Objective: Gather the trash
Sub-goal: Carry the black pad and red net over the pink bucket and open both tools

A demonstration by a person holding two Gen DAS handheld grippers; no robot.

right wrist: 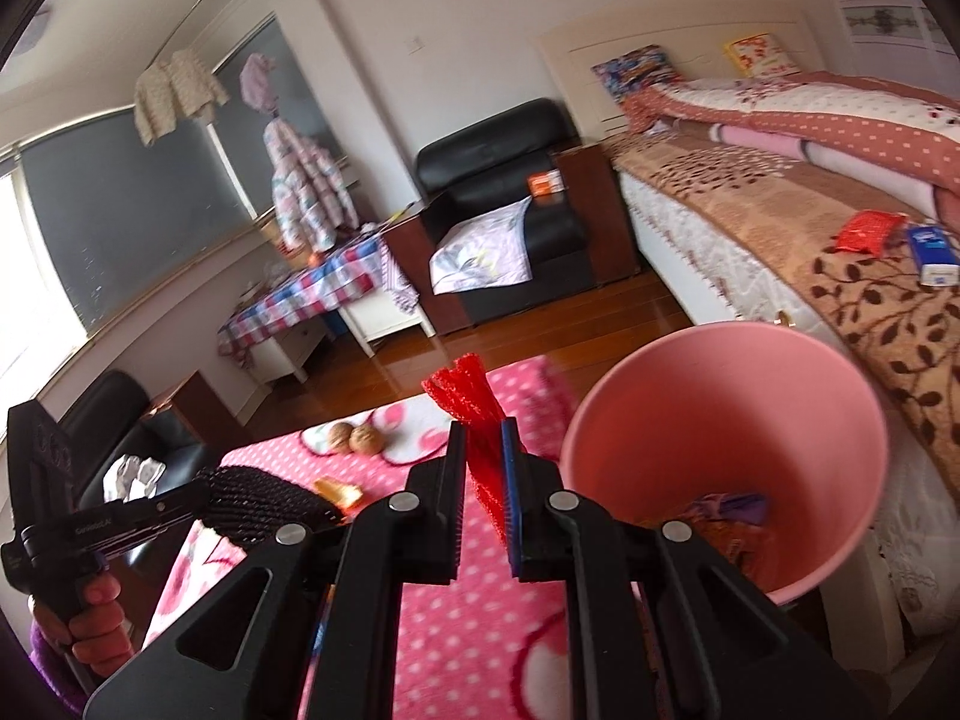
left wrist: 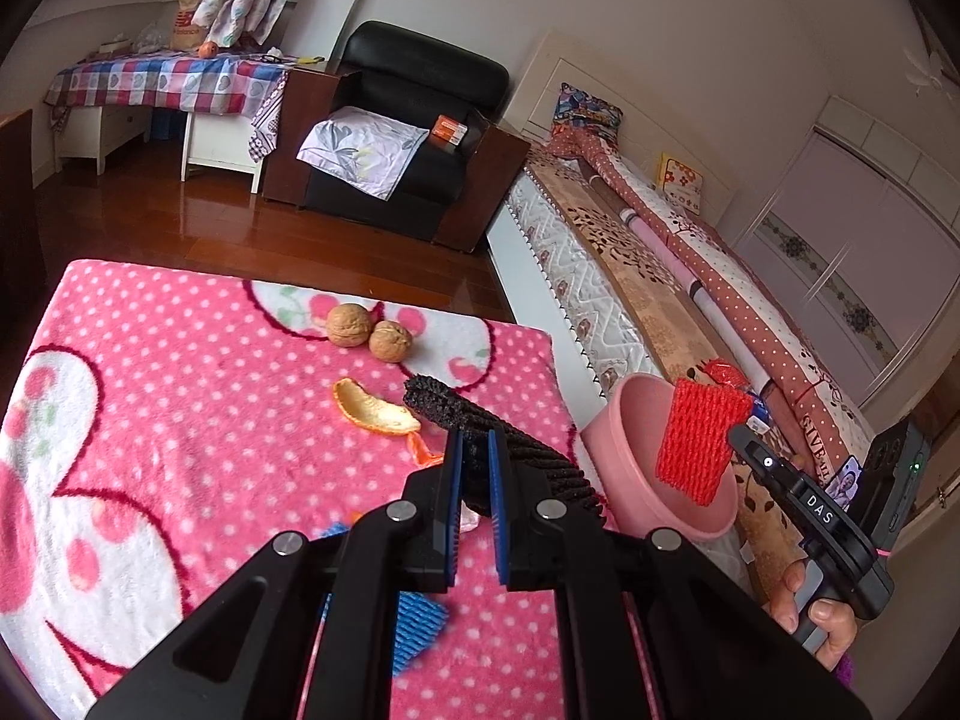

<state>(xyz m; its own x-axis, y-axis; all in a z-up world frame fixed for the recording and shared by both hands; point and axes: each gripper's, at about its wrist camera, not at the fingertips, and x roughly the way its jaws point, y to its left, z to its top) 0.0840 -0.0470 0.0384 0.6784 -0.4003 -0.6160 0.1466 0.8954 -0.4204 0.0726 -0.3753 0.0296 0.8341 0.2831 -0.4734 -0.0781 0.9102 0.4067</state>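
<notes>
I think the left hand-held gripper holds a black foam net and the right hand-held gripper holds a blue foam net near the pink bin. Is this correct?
Not quite: the net in the right hand-held gripper is red, not blue; the right wrist view shows this red foam net. The rest holds: the left hand-held gripper holds the black foam net, near the pink bin.

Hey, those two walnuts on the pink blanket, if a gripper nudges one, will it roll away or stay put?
The walnuts look round and hard-shelled, so a nudge would probably set one rolling. The fuzzy pink blanket should slow it quickly. They sit touching each other near the blanket's far edge, so a push that way might send one onto the wooden floor.
</notes>
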